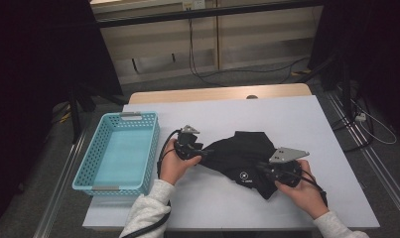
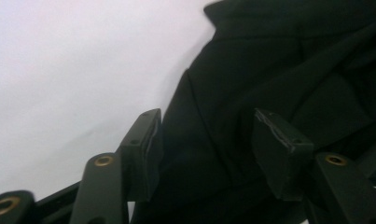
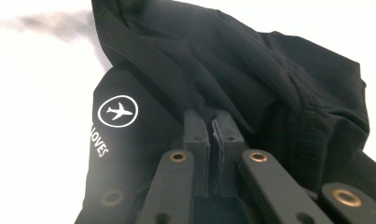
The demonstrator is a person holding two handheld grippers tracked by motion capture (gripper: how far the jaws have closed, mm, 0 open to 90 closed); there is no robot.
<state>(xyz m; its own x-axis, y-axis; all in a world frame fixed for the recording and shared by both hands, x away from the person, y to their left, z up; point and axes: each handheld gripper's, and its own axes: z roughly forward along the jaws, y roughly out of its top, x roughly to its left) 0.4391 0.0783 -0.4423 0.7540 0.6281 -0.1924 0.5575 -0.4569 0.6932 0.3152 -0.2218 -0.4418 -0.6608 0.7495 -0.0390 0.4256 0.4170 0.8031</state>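
the work in hand looks like gathering or folding the black garment (image 1: pixel 247 158), perhaps on its way to the blue basket (image 1: pixel 119 151), and it seems to be at an early stage. the garment lies crumpled in a loose heap between the two grippers, not folded and not in the basket, which stands empty just outside the left gripper (image 1: pixel 188 145), on the side away from the cloth. the right gripper (image 3: pixel 212 125) has its jaws pressed together with a fold of the black fabric pinched between them; a white round aeroplane logo (image 3: pixel 118 111) with some lettering sits on the cloth just to the side of its jaws. the left gripper (image 2: pixel 205 140) stands with its jaws spread wide, the dark cloth lying in the gap and ahead of them, but nothing is clamped yet, so by my reading one grip is made and the second is left to do, followed by the lifting, the folding or the move to the basket. the surface is a pale white table (image 1: pixel 227 208) cover, smooth and bare around the garment, with a strip of wooden table edge (image 1: pixel 217 93) beyond it. the room is dim: dark curtains at both sides, a light wall panel at the back, grey carpet and loose cables (image 1: pixel 202 74) on the floor.
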